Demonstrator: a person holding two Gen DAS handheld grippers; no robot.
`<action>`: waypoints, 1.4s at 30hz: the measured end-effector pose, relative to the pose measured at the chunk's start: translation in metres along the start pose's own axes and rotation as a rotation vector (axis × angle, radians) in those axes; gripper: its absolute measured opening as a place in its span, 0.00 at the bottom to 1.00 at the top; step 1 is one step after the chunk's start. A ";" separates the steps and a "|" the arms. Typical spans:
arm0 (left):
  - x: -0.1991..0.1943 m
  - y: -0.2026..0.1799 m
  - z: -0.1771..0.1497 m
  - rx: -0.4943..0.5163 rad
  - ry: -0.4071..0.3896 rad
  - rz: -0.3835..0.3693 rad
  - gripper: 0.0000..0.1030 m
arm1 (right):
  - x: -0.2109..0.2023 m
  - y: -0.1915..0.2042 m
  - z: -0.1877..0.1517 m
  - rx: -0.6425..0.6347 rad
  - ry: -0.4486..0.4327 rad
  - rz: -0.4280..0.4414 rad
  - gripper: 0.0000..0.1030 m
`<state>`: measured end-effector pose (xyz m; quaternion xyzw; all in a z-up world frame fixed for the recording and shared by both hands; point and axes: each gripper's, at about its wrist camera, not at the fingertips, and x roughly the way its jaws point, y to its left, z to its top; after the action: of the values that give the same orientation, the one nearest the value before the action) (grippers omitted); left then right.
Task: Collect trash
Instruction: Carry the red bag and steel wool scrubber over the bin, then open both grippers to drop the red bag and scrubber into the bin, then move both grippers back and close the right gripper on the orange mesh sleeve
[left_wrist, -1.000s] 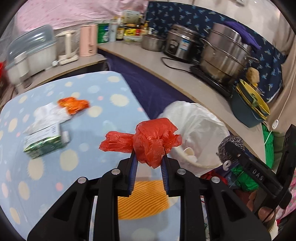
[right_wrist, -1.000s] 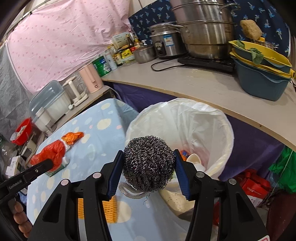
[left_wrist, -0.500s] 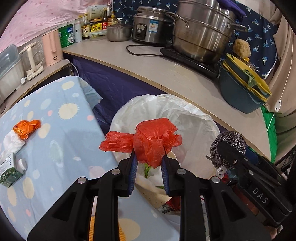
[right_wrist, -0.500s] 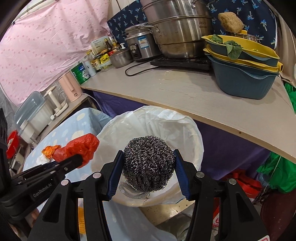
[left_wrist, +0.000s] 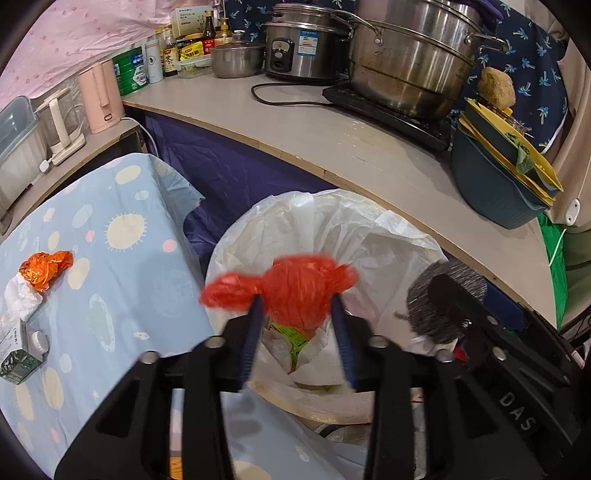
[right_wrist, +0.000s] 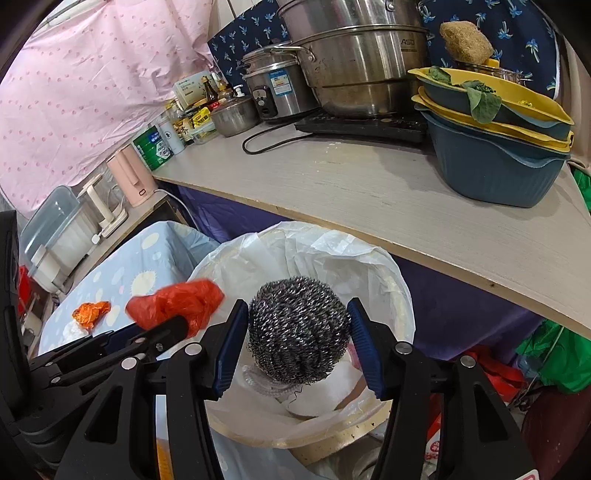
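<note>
Now left gripper (left_wrist: 295, 317), jaws just widening, loosely brackets red bag (left_wrist: 295, 291) over bin (left_wrist: 369, 229); right gripper (right_wrist: 297, 332) clamps scourer (right_wrist: 297, 328).

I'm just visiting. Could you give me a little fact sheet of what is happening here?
Place: kitchen corner, lined bin beside a spotted table
Left gripper: over the bin, jaws just been opening, red plastic bag between them
Right gripper: over the bin, clamped on a steel scourer
On the table: orange wrapper, white tissue, small carton
Likely next: both items drop into the bin
</note>
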<state>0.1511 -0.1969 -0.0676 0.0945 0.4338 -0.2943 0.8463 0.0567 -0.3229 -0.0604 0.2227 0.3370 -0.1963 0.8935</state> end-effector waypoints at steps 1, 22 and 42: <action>0.000 0.002 0.001 -0.009 -0.001 0.004 0.46 | -0.001 0.000 0.001 0.002 -0.006 -0.003 0.55; -0.045 0.029 -0.006 -0.069 -0.069 0.025 0.67 | -0.048 0.025 0.007 -0.032 -0.082 0.038 0.62; -0.098 0.153 -0.088 -0.319 -0.047 0.178 0.75 | -0.047 0.113 -0.065 -0.195 0.050 0.149 0.69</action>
<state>0.1362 0.0039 -0.0580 -0.0097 0.4448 -0.1479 0.8833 0.0478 -0.1861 -0.0418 0.1640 0.3590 -0.0903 0.9144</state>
